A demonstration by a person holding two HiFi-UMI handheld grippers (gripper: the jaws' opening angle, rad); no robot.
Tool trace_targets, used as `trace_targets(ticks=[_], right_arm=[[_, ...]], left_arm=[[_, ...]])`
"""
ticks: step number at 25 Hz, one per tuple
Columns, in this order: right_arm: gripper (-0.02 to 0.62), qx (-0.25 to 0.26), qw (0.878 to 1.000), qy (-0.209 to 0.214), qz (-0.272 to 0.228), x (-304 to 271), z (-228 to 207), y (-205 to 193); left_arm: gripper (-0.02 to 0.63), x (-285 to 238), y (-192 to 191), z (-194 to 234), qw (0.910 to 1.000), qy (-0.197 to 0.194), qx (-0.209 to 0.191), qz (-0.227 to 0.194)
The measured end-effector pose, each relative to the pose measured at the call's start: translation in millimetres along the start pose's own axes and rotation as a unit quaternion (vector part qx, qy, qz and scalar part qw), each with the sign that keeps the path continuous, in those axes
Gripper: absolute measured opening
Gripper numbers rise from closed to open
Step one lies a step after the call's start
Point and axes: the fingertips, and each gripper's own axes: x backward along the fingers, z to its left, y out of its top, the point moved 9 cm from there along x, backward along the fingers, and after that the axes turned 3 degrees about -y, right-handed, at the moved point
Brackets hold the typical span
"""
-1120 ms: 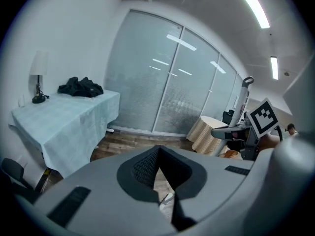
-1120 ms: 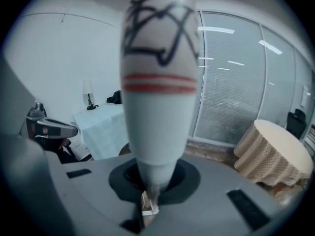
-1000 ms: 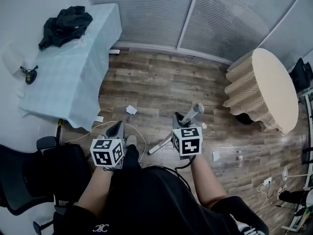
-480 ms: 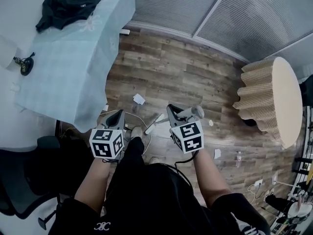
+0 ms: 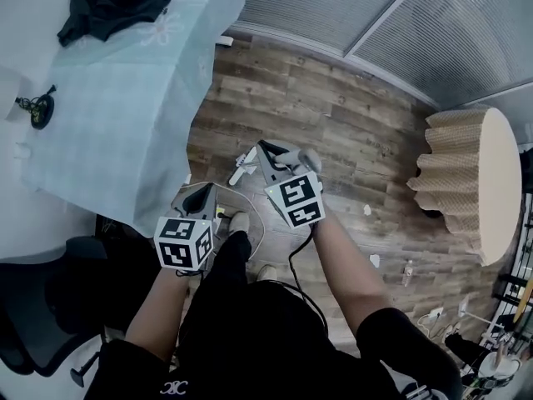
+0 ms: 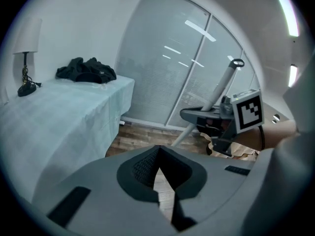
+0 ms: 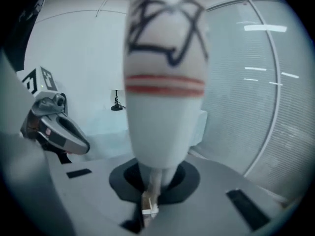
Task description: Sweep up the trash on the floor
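The broom handle (image 7: 165, 107) is clamped in the right gripper (image 5: 275, 158), whose jaws are closed round it near its upper end; in the right gripper view the white shaft with its red bands fills the space between them. The left gripper (image 5: 200, 200) is held lower and to the left, just beside the person's leg. Its jaws are drawn together at the tips with nothing between them; only floor (image 5: 333, 123) is seen through the gap behind.

The long axis of the broom is what the coming stroke turns on. In the head view it slants from the grey top at the right of the right gripper down and to the left, toward the corner of the cloth-covered table (image 5: 108, 107). A white piece (image 5: 241, 167) lies on the floor just beyond the right gripper on that same line — it may be a paper scrap or the broom's lower end, and the view is too small to settle which.

The rest of the trash is found on the other side. A small white scrap (image 5: 366, 210) lies to the right of the right gripper, and a second scrap (image 5: 375, 260) lies further back, both between the person and the round table (image 5: 491, 182). The right gripper is the nearer to all of it. The left gripper is well apart from every piece — so the sweeping is judged to fall to the right gripper alone.
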Motion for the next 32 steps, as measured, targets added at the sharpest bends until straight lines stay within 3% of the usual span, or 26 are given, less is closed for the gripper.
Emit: trace_targets(ticks=[7, 14, 20, 32], right_arm=[[0.015, 0.032, 0.999, 0.006, 0.005, -91.4, 4.9, 5.5], [0.015, 0.028, 0.997, -0.026, 0.068, -139.8, 18.8, -29.5], [0.015, 0.019, 0.993, -0.047, 0.106, -140.7, 13.5, -56.4], [0.016, -0.008, 0.989, -0.087, 0.116, -95.6, -15.7, -88.7]], left_arm=[[-0.003, -8.4, 6.5, 16.9, 0.9998, 0.010, 0.015, -0.002], [-0.003, -10.5, -4.1, 45.9, 0.9990, 0.018, 0.039, 0.008], [-0.003, -17.4, -7.7, 58.2, 0.9986, 0.011, 0.050, 0.015], [-0.003, -41.0, -1.9, 44.2, 0.9983, -0.037, 0.021, 0.040]])
